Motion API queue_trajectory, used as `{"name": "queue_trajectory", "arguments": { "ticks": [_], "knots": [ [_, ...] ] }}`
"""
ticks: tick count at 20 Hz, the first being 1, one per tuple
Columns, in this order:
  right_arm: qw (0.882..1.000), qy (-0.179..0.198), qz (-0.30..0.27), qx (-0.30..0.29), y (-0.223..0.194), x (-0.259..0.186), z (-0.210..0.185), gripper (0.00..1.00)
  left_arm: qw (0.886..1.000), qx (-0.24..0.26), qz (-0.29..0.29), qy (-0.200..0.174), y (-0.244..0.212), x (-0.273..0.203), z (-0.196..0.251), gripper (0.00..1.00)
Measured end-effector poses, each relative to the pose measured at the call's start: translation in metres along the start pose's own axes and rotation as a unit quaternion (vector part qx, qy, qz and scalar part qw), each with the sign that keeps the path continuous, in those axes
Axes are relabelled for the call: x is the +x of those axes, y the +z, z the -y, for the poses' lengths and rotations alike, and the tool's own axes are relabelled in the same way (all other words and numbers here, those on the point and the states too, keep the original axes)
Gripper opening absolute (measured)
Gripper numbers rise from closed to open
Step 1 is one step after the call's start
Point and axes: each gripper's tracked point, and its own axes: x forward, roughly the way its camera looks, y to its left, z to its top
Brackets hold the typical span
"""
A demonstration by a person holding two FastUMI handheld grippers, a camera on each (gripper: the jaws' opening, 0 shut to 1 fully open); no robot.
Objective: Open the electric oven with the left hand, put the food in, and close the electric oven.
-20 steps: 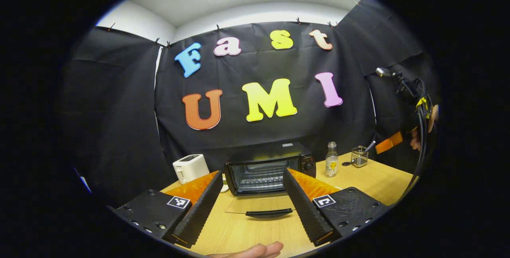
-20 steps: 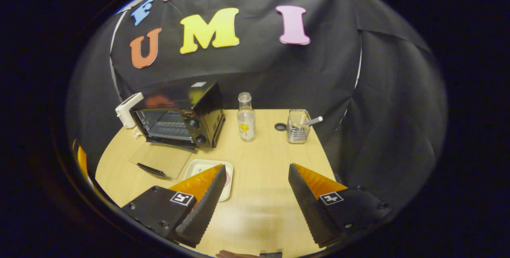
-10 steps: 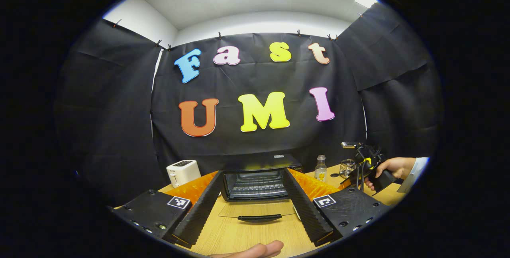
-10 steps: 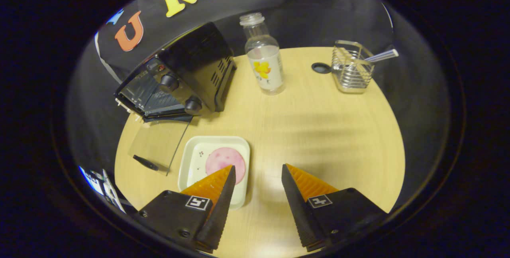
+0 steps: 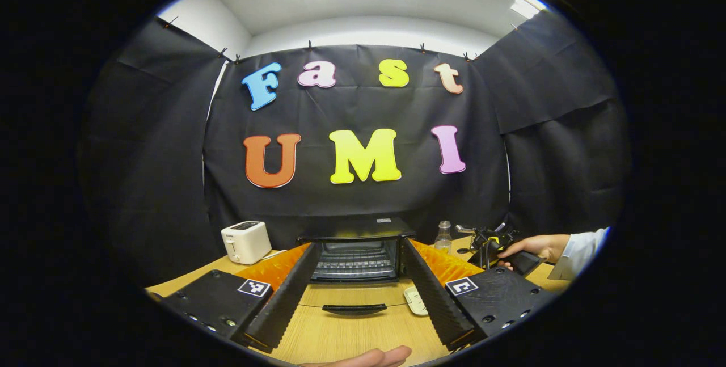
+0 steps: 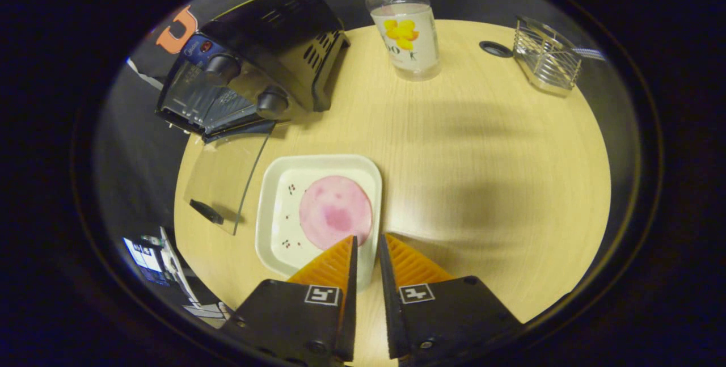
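Observation:
The black electric oven (image 5: 354,253) stands open, its glass door flat on the table with the handle (image 5: 354,308) toward me. My left gripper (image 5: 357,247) hovers open in front of it, holding nothing. In the right gripper view the oven (image 6: 255,55) is at the upper left, its door (image 6: 221,174) down. A white square plate (image 6: 283,208) carries a round pink food slice (image 6: 336,211). My right gripper (image 6: 367,238) is shut on the plate's near right rim. The left gripper view shows that gripper (image 5: 493,242) held by a hand (image 5: 533,245) at the right.
A white toaster (image 5: 245,241) stands left of the oven. A clear bottle (image 6: 404,26), a wire holder (image 6: 547,55) and a small black disc (image 6: 495,48) sit at the far side of the wooden table (image 6: 482,129). A fingertip (image 5: 363,357) shows at the bottom edge.
My right gripper came down to the plate and its fingers closed from wide open onto the rim. The left gripper stayed open, drifting slightly in front of the oven.

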Motion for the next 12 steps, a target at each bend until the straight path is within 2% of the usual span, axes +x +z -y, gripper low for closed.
{"name": "queue_trajectory", "arguments": {
  "ticks": [1,2,3,7,9,12],
  "knots": [
    [1.000,0.009,-0.009,-0.001,-0.004,0.006,0.000,0.13,1.000,-0.001,-0.003,-0.002,-0.001,-0.001,0.004,0.96],
    [1.000,0.025,-0.004,0.009,0.003,0.002,-0.003,0.02,1.000,-0.003,-0.004,-0.004,0.000,-0.001,0.007,0.96],
    [0.999,0.033,-0.010,0.008,0.002,0.009,-0.004,0.07,1.000,-0.003,-0.003,-0.005,0.002,-0.003,0.008,0.96],
    [0.994,0.095,-0.004,0.052,0.002,0.008,-0.005,0.04,1.000,-0.003,0.001,-0.002,0.010,-0.015,0.008,0.96],
    [0.987,0.130,-0.002,0.092,-0.003,0.006,-0.004,0.04,1.000,0.002,0.001,0.001,0.016,-0.025,0.003,0.96],
    [0.979,0.156,0.006,0.135,-0.008,0.009,0.000,0.04,1.000,0.004,0.004,0.010,0.026,-0.040,-0.010,0.96]
  ]
}}
